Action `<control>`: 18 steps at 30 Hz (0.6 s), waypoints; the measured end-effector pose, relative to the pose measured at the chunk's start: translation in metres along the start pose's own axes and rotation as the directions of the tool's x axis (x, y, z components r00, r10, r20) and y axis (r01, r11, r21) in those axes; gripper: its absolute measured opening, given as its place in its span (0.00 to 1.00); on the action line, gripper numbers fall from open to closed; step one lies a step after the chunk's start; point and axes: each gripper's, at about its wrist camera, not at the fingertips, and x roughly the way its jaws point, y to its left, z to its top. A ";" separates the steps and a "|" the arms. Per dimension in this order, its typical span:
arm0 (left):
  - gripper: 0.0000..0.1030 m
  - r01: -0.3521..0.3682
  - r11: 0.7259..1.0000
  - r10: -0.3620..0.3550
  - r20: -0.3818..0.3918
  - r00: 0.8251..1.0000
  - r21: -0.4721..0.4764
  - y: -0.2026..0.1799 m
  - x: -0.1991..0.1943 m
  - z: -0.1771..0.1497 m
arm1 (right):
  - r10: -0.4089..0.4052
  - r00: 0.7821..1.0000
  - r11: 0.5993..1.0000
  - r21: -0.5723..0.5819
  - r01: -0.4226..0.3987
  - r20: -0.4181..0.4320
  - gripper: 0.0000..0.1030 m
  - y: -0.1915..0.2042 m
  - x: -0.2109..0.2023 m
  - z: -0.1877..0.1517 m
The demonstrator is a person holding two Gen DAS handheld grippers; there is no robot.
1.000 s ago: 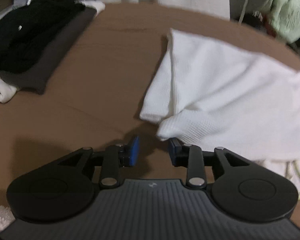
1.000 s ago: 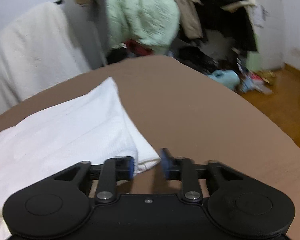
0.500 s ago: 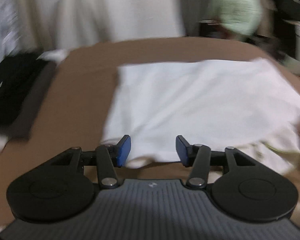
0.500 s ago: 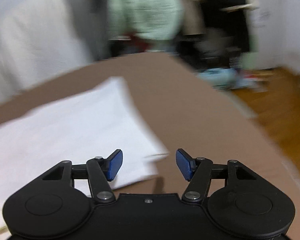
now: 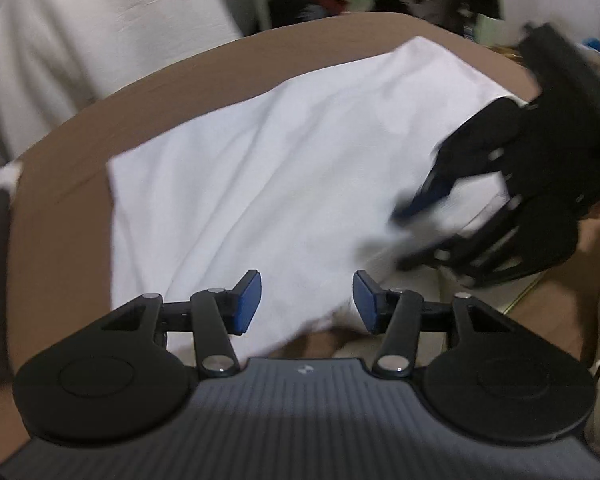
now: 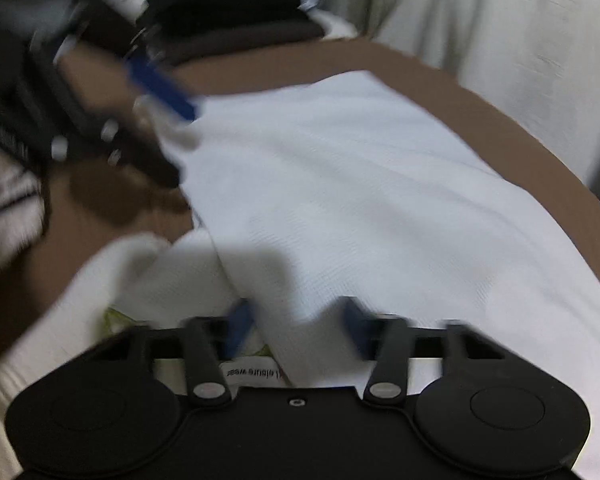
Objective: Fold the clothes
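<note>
Both grippers have swung round since a second ago: each then sat at an edge of the cloth with its blue pads fairly close together, and now each faces in over the cloth with its pads spread wide and nothing between them.

From the left wrist camera, the left gripper (image 5: 307, 306) hovers at the near edge of a white garment (image 5: 268, 168), which spreads out ahead of it across a brown table (image 5: 60, 184). The garment's near hem lies just under and between the blue pads; whether they touch it cannot be told. Ahead and to the right, the right gripper (image 5: 428, 216) appears blurred, over the garment's right side.

From the right wrist camera, the right gripper (image 6: 296, 328) is also over the white garment (image 6: 360, 184), which stretches ahead and to the right. A neck label (image 6: 252, 372) shows just below the pads, so this looks like the collar end. Ahead and to the left, the left gripper (image 6: 156, 92) is a blur at the garment's far corner. Beyond it lies a dark pile of clothes (image 6: 228, 12).

As a judgement, folding is partway done: the garment looks doubled over into a long panel, with a loose sleeve (image 6: 112, 264) bunched to the left. Further folds remain.
</note>
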 end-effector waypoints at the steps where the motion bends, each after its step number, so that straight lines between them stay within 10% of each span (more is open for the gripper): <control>1: 0.53 0.023 0.999 -0.023 0.010 1.000 0.038 -0.001 0.005 0.005 | 0.010 1.000 1.000 -0.024 -0.010 -0.005 0.04 0.000 0.004 0.003; 8: 0.60 0.162 0.935 -0.185 0.043 0.982 0.316 -0.025 0.054 0.013 | 0.063 0.988 0.966 0.240 -0.097 0.144 0.04 -0.056 -0.018 0.013; 9: 0.46 0.156 0.937 -0.173 0.027 0.985 0.313 -0.027 0.064 0.013 | 0.061 0.987 0.955 0.278 -0.101 0.150 0.04 -0.062 -0.019 0.013; 11: 0.18 0.169 0.968 -0.169 -0.014 0.986 0.188 -0.017 0.079 0.015 | 0.054 0.986 0.930 0.351 -0.108 0.160 0.05 -0.074 -0.021 0.013; 15: 0.04 0.321 0.925 -0.323 0.022 0.946 -0.203 0.039 0.082 0.011 | 0.000 0.994 0.901 0.432 -0.048 0.111 0.14 -0.078 -0.010 0.008; 18: 0.04 0.295 0.919 -0.290 0.058 0.955 -0.261 0.053 0.076 0.006 | 0.013 0.973 0.819 0.555 -0.143 0.232 0.16 -0.076 -0.017 0.002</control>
